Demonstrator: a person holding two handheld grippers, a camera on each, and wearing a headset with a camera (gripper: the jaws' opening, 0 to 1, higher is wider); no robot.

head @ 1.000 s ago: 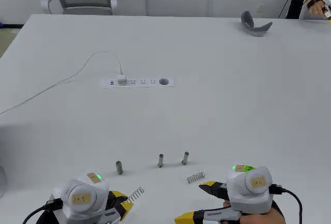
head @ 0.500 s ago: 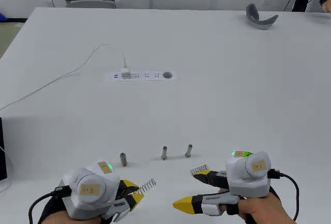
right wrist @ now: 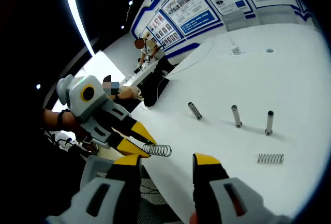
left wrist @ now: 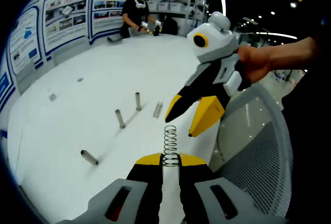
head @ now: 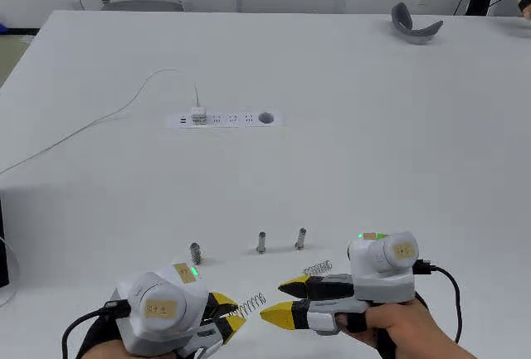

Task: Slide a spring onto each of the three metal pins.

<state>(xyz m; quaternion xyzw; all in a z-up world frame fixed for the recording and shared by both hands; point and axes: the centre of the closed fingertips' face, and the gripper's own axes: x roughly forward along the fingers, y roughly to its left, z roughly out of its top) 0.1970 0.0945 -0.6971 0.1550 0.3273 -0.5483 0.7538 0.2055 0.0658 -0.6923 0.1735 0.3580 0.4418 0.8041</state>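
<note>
- The spring point(head: 251, 302) is off the table, one end pinched in my left gripper point(head: 228, 316). Its jaws are pressed onto it and the free end points toward 2 o'clock in the head view.
- My right gripper point(head: 278, 301) is just beside that free end at 3 o'clock, jaws spread and holding nothing.
- Toward 12 o'clock stand three pins in a row. The left pin point(head: 196, 253) wears a coil, while the middle pin point(head: 261, 242) and right pin point(head: 300, 238) are bare.
- A second spring point(head: 318, 269) lies on the white table point(head: 373, 127), at 5 o'clock from the right pin.
</note>
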